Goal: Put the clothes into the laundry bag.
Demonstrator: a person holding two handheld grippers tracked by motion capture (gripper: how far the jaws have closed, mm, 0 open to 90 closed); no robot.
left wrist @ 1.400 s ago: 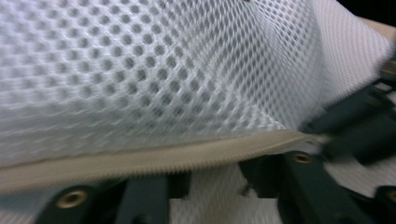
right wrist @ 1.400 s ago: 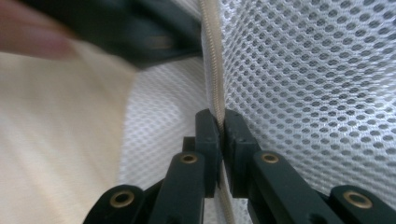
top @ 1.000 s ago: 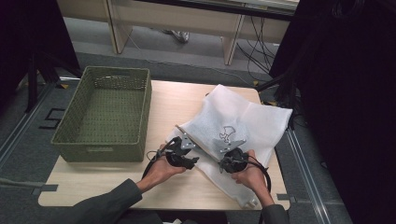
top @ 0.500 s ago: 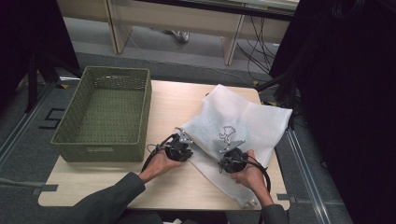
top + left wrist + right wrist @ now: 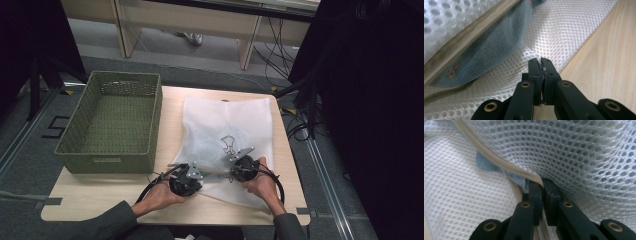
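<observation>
A white mesh laundry bag (image 5: 225,120) lies flat on the wooden table (image 5: 100,200). Its black print faces up, and a blue cloth (image 5: 491,50) shows through the mesh. At the bag's near left edge, my left gripper (image 5: 199,172) has just been closing and is shut on a pinch of mesh (image 5: 564,32), its jaws (image 5: 541,61) pressed together. My right gripper (image 5: 231,174) is shut on the bag's beige zipper edge (image 5: 499,161), with mesh (image 5: 574,150) bulging over its jaws (image 5: 542,182). The two grippers face each other along the bag's near edge.
A green woven basket (image 5: 110,120) stands on the table's left half, close beside the bag. Bare wood runs along the front edge under the person's forearms. Cables and table legs lie on the floor beyond the far edge.
The left gripper moved right to the bag's near edge and closed on the mesh. The bag, skewed to the right before, now lies squarer on the table. The right gripper kept its grip.
</observation>
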